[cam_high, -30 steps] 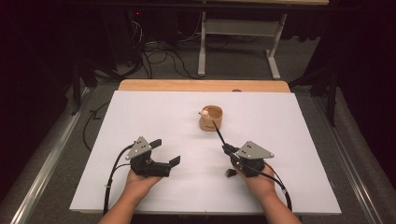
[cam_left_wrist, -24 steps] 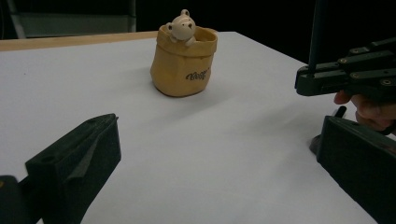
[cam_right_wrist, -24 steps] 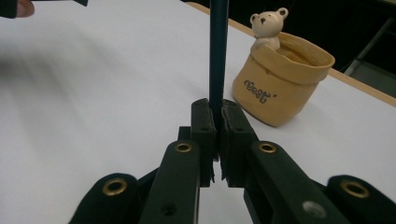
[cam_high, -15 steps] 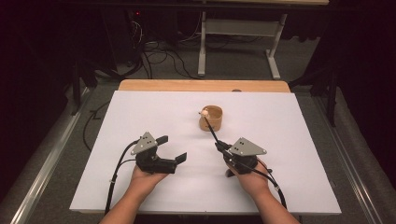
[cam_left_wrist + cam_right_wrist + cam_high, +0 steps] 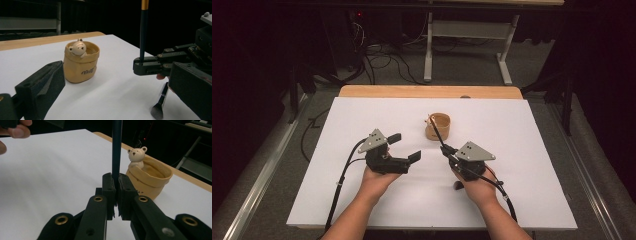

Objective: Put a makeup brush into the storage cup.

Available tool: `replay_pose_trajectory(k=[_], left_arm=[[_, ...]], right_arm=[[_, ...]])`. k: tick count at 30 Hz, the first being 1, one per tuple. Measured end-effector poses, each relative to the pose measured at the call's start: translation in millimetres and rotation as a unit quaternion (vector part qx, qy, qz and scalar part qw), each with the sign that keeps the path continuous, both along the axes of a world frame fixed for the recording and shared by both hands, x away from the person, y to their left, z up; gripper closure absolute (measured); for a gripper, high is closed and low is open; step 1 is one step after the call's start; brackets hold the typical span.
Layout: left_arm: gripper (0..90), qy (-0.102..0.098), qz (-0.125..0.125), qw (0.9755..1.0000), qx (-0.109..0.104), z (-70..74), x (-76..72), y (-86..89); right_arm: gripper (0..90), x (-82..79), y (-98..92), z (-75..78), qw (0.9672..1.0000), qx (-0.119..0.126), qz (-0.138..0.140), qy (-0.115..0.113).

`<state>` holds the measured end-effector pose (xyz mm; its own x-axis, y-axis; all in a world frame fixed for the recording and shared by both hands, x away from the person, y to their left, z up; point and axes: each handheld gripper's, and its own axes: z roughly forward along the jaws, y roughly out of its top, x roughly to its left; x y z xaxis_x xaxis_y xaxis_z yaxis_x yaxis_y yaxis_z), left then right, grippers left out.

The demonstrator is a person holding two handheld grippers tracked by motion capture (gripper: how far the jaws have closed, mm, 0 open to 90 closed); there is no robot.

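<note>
Cut off and blurred
The brush (image 5: 143, 30) handle runs off the top edge; its bristles blur; the cup (image 5: 80, 63) lettering is unreadable.

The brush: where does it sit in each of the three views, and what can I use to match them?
High view: the brush slants from the right gripper toward the cup.
Left gripper view: at right, handle upright, bristles low above the table.
Right gripper view: centre, its dark handle rising from the shut jaws.
Shared landmark: the tan cup with the bear on its rim.
</note>
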<state>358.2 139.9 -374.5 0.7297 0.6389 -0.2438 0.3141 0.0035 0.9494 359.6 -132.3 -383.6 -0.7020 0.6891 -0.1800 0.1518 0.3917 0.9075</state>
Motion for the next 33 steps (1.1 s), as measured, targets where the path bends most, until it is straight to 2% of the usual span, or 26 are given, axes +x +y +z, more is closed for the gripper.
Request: replay_pose_trajectory(k=[3, 5, 11, 16, 20, 28, 33], left_arm=[[1.4, -0.003, -0.006, 1.0, -0.005, -4.8, -6.5, -1.7], [1.4, 0.002, -0.01, 0.9999, -0.004, -5.8, -8.6, -2.4], [1.4, -0.004, -0.011, 0.9999, 0.0, -5.3, -13.8, -0.3], [1.4, -0.004, -0.014, 0.9999, 0.003, -6.7, -16.4, 1.7], [1.5, -0.007, -0.014, 0.9999, -0.003, -4.7, -17.7, 3.6], [3.0, -0.002, -0.017, 0.9998, -0.009, -6.5, -17.4, 4.7], [7.5, 0.001, -0.018, 0.9996, -0.021, -8.0, -16.8, 6.7]], right_arm=[[87.7, -5.2, 1.2, -3.3, 0.9999, 0.011, 0.008, 0.006], [87.7, -10.0, 4.0, -7.6, 0.9998, 0.005, 0.015, 0.01], [87.7, -15.9, 11.7, -16.0, 0.9993, -0.01, 0.034, 0.013], [87.6, -17.3, 13.5, -17.4, 0.999, -0.011, 0.041, 0.015], [87.7, -18.9, 16.3, -19.8, 0.9988, -0.015, 0.043, 0.02], [87.6, -23.4, 23.0, -23.5, 0.9977, -0.022, 0.061, 0.02], [87.7, -23.6, 23.7, -24.3, 0.9974, -0.025, 0.064, 0.023]])
